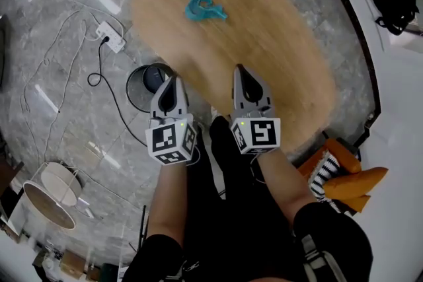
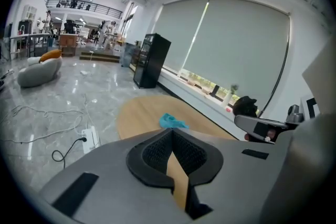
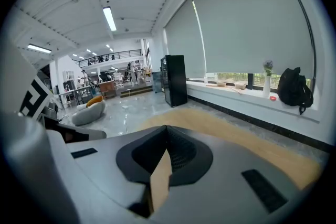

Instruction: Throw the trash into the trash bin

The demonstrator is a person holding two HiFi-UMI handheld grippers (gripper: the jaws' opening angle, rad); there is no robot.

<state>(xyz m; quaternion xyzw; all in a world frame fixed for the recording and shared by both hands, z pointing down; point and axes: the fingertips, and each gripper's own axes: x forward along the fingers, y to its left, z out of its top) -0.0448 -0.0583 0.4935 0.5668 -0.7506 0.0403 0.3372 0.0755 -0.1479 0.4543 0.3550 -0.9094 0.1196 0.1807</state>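
The teal trash (image 1: 205,8) lies on the far part of the wooden table (image 1: 284,43), alone on its top. Both grippers hang over the table's near edge, well apart from the trash. The left gripper (image 1: 170,81) is clenched with nothing between its jaws. It sits at the table's near left rim, and from its own view the trash (image 2: 172,121) lies straight ahead, past the jaw tips. The right gripper (image 1: 240,69) is also clenched and empty, over the table's near part. The bin (image 1: 147,86) stands on the floor against the table's near left side, just beside the left gripper.
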